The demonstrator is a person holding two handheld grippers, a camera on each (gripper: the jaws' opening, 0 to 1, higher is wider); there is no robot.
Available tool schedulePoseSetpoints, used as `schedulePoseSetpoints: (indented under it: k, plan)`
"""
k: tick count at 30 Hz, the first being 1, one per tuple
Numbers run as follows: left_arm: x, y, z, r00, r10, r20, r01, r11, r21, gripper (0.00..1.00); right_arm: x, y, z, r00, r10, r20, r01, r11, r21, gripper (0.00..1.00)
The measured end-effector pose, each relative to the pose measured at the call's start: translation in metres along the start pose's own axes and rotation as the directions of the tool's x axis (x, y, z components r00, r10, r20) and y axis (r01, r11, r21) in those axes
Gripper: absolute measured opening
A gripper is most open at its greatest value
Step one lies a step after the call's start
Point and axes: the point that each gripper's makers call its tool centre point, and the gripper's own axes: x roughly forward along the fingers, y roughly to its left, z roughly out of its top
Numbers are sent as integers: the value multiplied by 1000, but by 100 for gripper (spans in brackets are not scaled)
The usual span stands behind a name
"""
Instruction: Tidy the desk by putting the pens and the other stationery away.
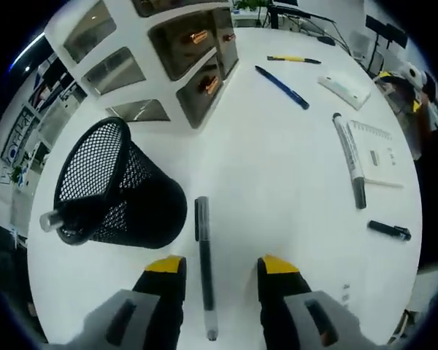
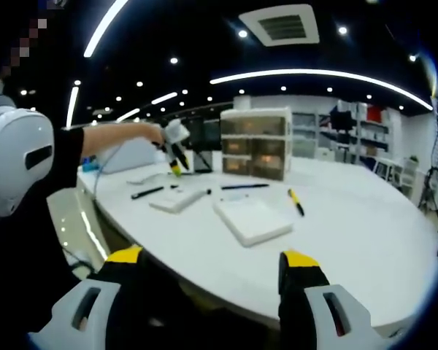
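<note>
In the left gripper view a black pen point(image 1: 204, 262) lies on the white desk point(image 1: 277, 182) directly between the yellow-tipped jaws of the left gripper point(image 1: 223, 273), its clear end pointing back toward the camera. The jaws stand apart, released, one on each side of the pen and not touching it. Just left of the jaws sits a black mesh pen cup point(image 1: 117, 189), tilted in the view, with a grey-capped marker point(image 1: 55, 219) sticking out of its mouth. Ahead and right of the jaws lie a long grey-and-black marker point(image 1: 349, 160), a small notepad point(image 1: 376, 153) touching it, and a short black pen point(image 1: 389, 230) nearer the desk edge. Farther ahead are a blue pen point(image 1: 282, 87), a yellow-and-black pen point(image 1: 293, 59) and a white eraser-like block point(image 1: 344, 90). A white drawer unit point(image 1: 168, 51) stands ahead and left.

In the right gripper view the right gripper point(image 2: 212, 266) hangs off the desk edge, jaws spread and holding nothing. Beyond them, the person's outstretched hand point(image 2: 157, 135) holds the left gripper low over the desk, by the drawer unit.
</note>
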Motion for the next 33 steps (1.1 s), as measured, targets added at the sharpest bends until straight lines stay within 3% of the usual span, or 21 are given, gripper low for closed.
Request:
schedulePoseSetpoints:
  k: [4, 9, 18, 25, 29, 33]
  plan:
    - [1, 0, -1, 999, -38, 12, 38, 999, -33, 38, 3, 0, -2, 1000, 2, -6, -2, 1000, 6, 70]
    - [3, -5, -2, 993, -114, 41, 117, 990, -80, 30, 6, 0, -3, 1000, 3, -11, -3, 1000, 13, 70]
    - [3, -5, -2, 991, -111, 72, 117, 988, -97, 28, 10, 2, -4, 1000, 9, -15, -9, 1000, 16, 70]
    - [4, -7, -1, 992, -115, 46, 119, 989, -89, 18, 7, 1, -3, 1000, 3, -10, -3, 1000, 20, 70]
    - [4, -15, 0, 990, -139, 7, 139, 989, -58, 8, 6, 0, -5, 1000, -1, -9, 1, 1000, 23, 70]
    - [6, -14, -1, 992, -128, -15, 127, 990, -52, 7, 5, 0, -6, 1000, -1, -8, 1, 1000, 26, 70]
